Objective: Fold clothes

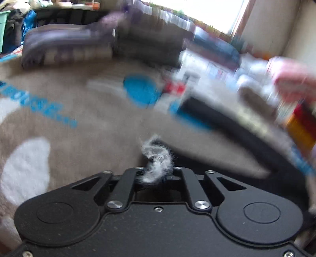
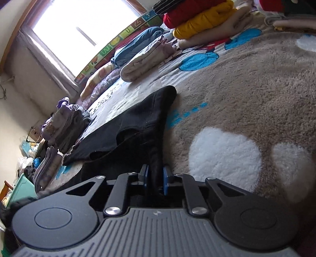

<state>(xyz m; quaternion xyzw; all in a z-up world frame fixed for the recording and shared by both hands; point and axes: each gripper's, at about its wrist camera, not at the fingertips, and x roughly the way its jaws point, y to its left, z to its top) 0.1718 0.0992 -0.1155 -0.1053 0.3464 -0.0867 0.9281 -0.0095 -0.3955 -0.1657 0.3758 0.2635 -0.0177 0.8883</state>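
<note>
Fluffy tan blanket (image 2: 256, 83), bright window (image 2: 83, 29), green bin (image 2: 23, 187)

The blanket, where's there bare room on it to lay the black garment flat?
Free: the tan plush blanket right of the black garment, around the white patches. Crowded: folded piles by the window and the far yellow-red stack.

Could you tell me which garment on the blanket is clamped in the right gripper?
The black garment, spread flat before the right gripper; the cream bundle and yellow one lie folded far behind.
</note>
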